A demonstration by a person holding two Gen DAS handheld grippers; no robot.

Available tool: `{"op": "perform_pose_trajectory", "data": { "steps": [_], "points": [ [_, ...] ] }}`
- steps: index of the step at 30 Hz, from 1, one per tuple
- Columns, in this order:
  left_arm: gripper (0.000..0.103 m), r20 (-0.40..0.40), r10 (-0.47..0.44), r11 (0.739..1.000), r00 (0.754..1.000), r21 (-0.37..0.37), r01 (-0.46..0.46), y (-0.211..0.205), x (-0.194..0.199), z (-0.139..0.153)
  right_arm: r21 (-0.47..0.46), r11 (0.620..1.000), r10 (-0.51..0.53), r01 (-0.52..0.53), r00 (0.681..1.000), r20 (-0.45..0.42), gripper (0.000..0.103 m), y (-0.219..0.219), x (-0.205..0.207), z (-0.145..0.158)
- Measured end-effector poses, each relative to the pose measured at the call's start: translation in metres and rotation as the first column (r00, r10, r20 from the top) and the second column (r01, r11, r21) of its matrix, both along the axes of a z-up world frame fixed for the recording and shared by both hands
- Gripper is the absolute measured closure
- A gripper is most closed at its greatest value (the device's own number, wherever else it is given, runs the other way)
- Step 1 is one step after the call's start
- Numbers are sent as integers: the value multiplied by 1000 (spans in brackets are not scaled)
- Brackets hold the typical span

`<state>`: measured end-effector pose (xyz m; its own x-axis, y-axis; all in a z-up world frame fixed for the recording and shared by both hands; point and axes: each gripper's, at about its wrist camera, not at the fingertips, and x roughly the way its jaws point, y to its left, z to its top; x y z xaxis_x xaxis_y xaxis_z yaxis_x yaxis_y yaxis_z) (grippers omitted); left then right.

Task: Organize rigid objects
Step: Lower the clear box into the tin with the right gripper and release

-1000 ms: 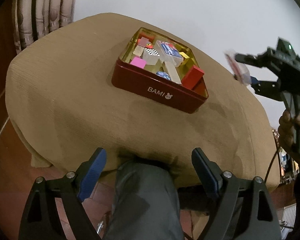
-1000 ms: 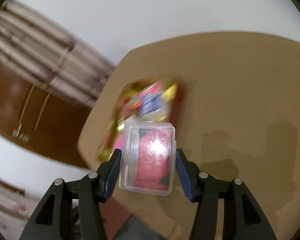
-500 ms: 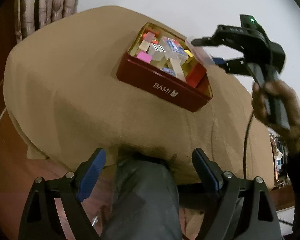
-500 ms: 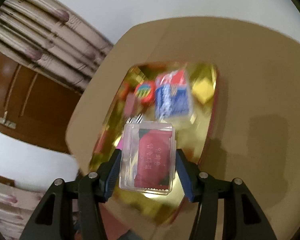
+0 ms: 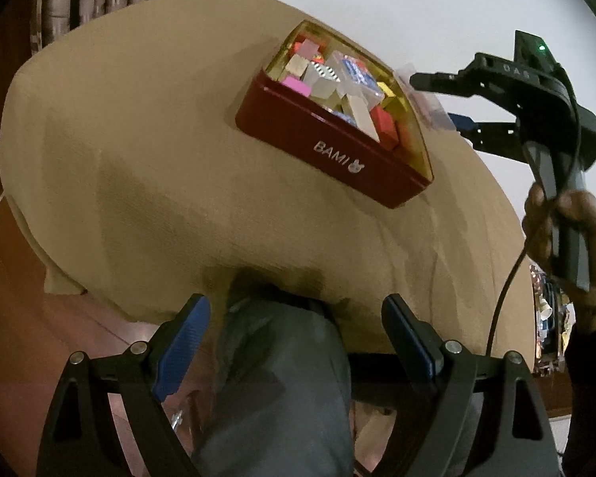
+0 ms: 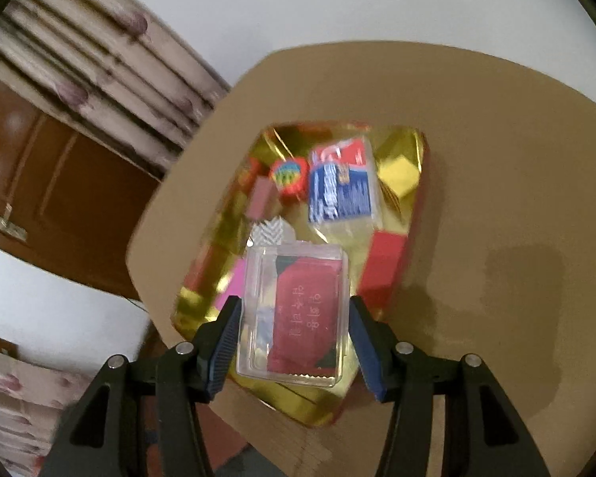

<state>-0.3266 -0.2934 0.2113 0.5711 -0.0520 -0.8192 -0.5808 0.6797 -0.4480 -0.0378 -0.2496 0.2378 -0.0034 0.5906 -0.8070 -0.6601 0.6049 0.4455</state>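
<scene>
Two hand-held grippers in play rn. Right hand-held gripper [image 6: 294,330] is pinching a clear plastic case [image 6: 293,314] w/ a red card inside, both blue pads against its sides, hanging right over the red BAMI tin [image 5: 337,147]. Tin sits on the tan-covered worktop [image 5: 139,139] and is packed w/ stuff: a blue-and-red box [image 6: 341,187], red block [image 6: 383,266], pink block [image 5: 297,86], a few wooden pieces. Left hand-held gripper [image 5: 296,338] is low near the worktop's front edge, fingers spread wide, holding nothing, w/ the person's gray-trousered knee [image 5: 278,389] showing btwn them.
</scene>
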Motion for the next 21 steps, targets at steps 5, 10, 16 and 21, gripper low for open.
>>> {"op": "perform_pose_trajectory", "data": {
  "steps": [5, 10, 16, 21],
  "points": [
    [18, 17, -3, 1000, 1000, 4, 3, -2, -1, 2, -51, 999, -1, 1, 1000, 11, 48, 13, -7, -10],
    [18, 21, -19, 1000, 1000, 7, 19, -4, -1, 2, -96, 995, -27, 25, 999, -17, 48, 30, -2, -28],
    [18, 25, -21, 1000, 999, -5, 21, -1, -2, 2, -33, 997, -77, 72, 986, -150, 48, 35, 4, -45],
    [18, 23, -20, 1000, 1000, -8, 20, 0, -2, 1, 98, 991, -63, 94, 959, -277, 48, 41, 11, -46]
  ]
}}
